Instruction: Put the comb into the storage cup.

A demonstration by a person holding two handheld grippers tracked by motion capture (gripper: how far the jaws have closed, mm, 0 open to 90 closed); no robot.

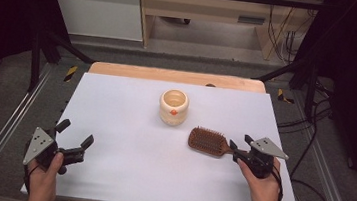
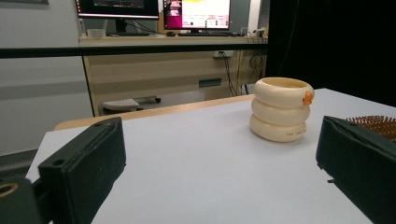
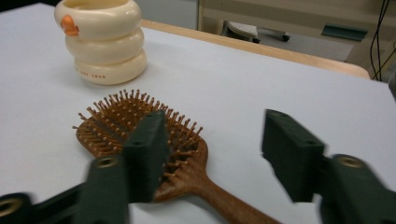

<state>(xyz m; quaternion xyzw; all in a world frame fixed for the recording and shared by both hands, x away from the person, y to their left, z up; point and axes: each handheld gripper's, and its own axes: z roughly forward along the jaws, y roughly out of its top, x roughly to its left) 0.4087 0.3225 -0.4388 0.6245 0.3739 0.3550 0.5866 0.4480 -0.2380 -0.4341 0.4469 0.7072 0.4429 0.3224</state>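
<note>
A cream ribbed cup with an orange knob stands upright at the table's middle back. A brown wooden hairbrush lies bristles up to its front right, handle pointing right. My right gripper is at the handle end, open; in the right gripper view the handle runs between the jaws, which are not pressing on it, and the brush head lies ahead with the cup beyond. My left gripper hovers open and bare at the front left; its view faces the cup.
The white tabletop has a wooden strip along its far edge. Metal frame rails flank both sides, and cables lie on the floor at the right. A desk with monitors stands behind the table.
</note>
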